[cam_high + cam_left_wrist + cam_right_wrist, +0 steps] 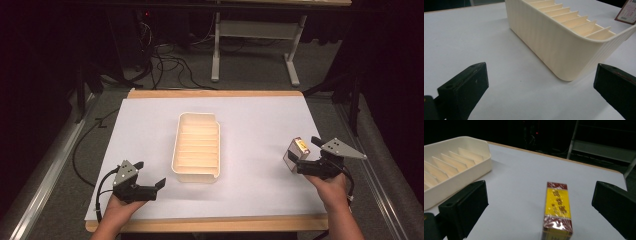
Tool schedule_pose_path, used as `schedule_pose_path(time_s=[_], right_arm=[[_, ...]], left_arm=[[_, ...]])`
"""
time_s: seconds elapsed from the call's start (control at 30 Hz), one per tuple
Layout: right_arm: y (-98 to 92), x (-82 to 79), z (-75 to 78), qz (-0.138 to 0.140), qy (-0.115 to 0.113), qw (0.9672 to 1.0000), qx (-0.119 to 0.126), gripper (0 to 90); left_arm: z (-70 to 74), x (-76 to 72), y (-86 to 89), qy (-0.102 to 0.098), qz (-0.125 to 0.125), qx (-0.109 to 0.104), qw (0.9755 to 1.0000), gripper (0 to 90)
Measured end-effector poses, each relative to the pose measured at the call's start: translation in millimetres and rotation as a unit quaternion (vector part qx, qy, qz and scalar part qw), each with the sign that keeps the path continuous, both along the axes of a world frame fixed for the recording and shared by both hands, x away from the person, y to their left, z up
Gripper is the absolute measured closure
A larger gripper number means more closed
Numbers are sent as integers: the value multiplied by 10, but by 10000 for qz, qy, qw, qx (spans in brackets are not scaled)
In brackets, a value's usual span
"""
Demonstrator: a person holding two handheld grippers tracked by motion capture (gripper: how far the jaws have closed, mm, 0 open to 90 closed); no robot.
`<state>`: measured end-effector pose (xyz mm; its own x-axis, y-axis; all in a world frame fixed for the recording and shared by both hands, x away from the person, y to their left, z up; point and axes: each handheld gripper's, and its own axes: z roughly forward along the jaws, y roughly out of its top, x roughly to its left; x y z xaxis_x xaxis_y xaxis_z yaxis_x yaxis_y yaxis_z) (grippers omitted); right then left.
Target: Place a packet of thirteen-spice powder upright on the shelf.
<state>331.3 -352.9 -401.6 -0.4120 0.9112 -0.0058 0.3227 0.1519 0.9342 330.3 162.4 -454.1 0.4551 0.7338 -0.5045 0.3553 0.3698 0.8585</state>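
Spreading wide, your right hand-held gripper (540, 202) frames the yellow box (557, 211); your left hand-held gripper (540, 85), equally wide, faces the cream tray (554, 45).

- The cream plastic tray (196, 148) lies near the centre of the white sheet, its long axis running from twelve to six o'clock; thin cross walls split it into a row of narrow slots, all empty; its outer wall is finely ribbed and its corners rounded; the far right corner is notched

- The small box (557, 209) stands upright at about four o'clock from the tray, well apart from it; it is wrapped in glossy film, with a yellow panel of red characters between dark red bands; it sits between wide-spread black jaws, touching neither
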Motion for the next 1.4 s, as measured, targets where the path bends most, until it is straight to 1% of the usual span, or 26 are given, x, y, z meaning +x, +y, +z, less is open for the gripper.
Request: schedule_pose_path(time_s=[0.1,0.17,0.2,0.27,0.37,0.43,0.5,0.6,0.63,0.7,0.73,0.8,0.83,0.93,1.0,1.03,1.07,1.1,1.2,1.33,1.4], right_arm=[[-43,24,-70,-64,94,9999,86,9],[-46,32,-104,-91,133,9998,65,10],[-49,37,-116,-100,158,9998,41,9],[-53,46,-132,-116,164,9998,75,10],[-48,49,-159,-126,187,9997,47,12],[-42,57,-181,-124,236,9996,44,12],[-42,64,-193,-125,245,9996,38,15],[-42,64,-223,-139,273,9995,52,22],[-49,72,-240,-128,280,9995,85,25],[-59,84,-268,-139,328,9992,184,44],[-60,87,-296,-133,371,9989,236,67],[-56,92,-311,-129,385,9990,209,72],[-53,98,-328,-160,418,9987,234,85],[-54,97,-334,-181,387,9987,286,99],[-40,93,-343,-182,357,9989,244,114],[-32,92,-347,-189,385,9988,228,116],[-31,96,-352,-184,385,9988,223,129],[-28,94,-357,-204,394,9988,227,146],[-14,90,-374,-249,405,9986,225,187],[-5,86,-382,-306,371,9986,223,291],[6,83,-380,-307,344,9988,163,330]], left_arm=[[-1,1,2,3,-3,16,10000,3],[3,0,5,-9,27,-2,10000,3],[1,-3,6,-12,30,21,10000,3],[-2,-8,2,-7,30,31,10000,2],[6,-5,15,-46,46,74,10000,1],[6,-6,20,-47,65,51,10000,1],[5,-7,19,-52,40,75,10000,1],[10,-10,23,-79,68,60,9999,1],[8,-11,24,-81,70,56,9999,1],[5,-13,17,-76,50,80,9999,2],[9,-14,13,-90,46,69,9999,1],[10,-14,11,-102,54,60,9999,2],[7,-15,8,-100,49,61,9999,1],[5,-21,-2,-92,4,99,9999,1],[4,-23,-7,-88,-8,103,9999,2],[-1,-25,-12,-86,-12,108,9999,2],[-4,-27,-19,-71,-35,102,9999,2],[-8,-27,-22,-72,-59,149,9998,2],[-6,-25,-31,-75,-69,140,9999,2],[-9,-28,-36,-83,-84,156,9998,2],[-5,-27,-28,-89,-77,151,9998,2]])
